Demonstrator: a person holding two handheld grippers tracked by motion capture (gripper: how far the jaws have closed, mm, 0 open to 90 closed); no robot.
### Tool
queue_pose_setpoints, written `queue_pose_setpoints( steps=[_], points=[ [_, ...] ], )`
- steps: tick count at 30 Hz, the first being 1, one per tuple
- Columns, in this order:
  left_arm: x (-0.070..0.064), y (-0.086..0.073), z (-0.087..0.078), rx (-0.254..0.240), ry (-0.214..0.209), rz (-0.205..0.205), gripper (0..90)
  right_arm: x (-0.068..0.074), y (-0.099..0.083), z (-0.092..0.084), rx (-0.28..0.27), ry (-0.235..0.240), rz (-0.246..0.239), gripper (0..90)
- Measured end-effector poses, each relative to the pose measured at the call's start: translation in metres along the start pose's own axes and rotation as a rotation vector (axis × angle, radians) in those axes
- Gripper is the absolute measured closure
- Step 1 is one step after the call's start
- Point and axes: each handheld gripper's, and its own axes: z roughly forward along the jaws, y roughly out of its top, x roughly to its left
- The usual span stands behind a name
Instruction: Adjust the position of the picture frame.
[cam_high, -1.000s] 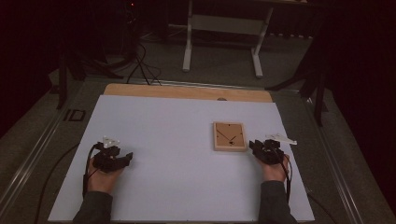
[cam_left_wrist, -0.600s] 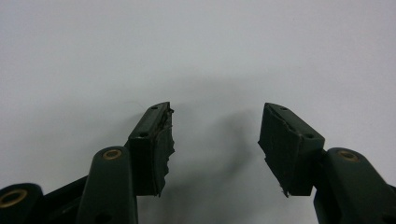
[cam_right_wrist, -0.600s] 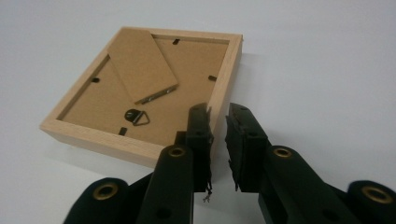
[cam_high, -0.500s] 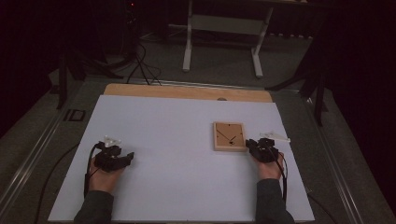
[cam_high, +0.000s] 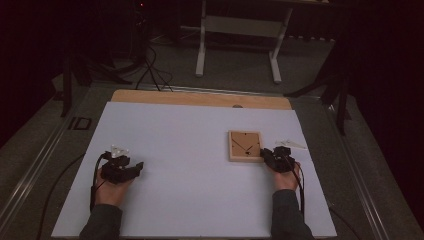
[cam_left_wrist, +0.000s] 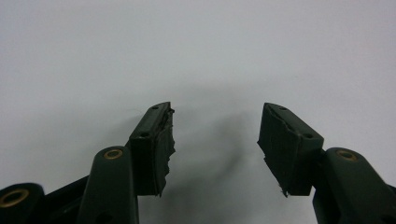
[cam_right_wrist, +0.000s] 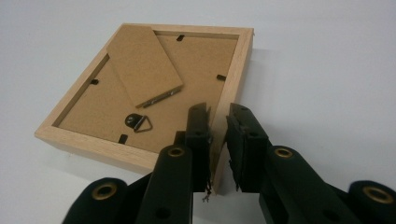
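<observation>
In the high view, a wooden picture frame (cam_high: 245, 145) lies flat and back side up on the white table (cam_high: 190, 200). The right gripper (cam_high: 270, 156) sits at the frame's near right corner, its fingers reaching onto the frame's right edge, the hand (cam_high: 286, 177) behind it with a cable trailing along the sleeve. The left gripper (cam_high: 136, 167) rests on the table well apart from the frame, far off to the left, with its fingers pointing toward the middle of the table.

In the left gripper view, the two black fingers (cam_left_wrist: 152, 147) stand released and wide apart, with bare white table between and beyond them.

In the right gripper view, the fingers (cam_right_wrist: 198, 140) have just been closing and now straddle the right-hand rail of the picture frame (cam_right_wrist: 154, 84), one finger inside over the brown backing board, the other outside the rail. The rail runs between the pads, which look clenched on it. Ahead of the fingers, to the left, the fold-out stand flap (cam_right_wrist: 142, 63) lies on the backing, and a small metal hanging loop (cam_right_wrist: 138, 122) sits just beside the inner finger. The frame's far corners lie beyond the fingertips on the table.
</observation>
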Motion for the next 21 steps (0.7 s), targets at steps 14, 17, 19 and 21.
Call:
queue_pose_setpoints(
  steps=[14,17,19,21],
  points=[
    [-0.0023,0.0005,0.0011,-0.002,0.0,0.007,44.7,-0.0041,0.0004,0.0006,0.005,0.027,0.043,79.6],
    [-0.0024,0.0006,0.0013,-0.001,-0.002,0.008,44.7,-0.0032,0.0003,0.0006,0.004,0.025,0.037,79.6],
    [-0.0023,0.0006,0.001,-0.002,-0.003,0.008,44.6,-0.0019,0.0002,0.0008,0.005,0.026,0.033,79.6],
    [-0.0022,0.0006,0.0008,-0.003,-0.005,0.008,44.6,-0.0004,0.0,0.0011,0.005,0.031,0.026,79.7]
  ],
)
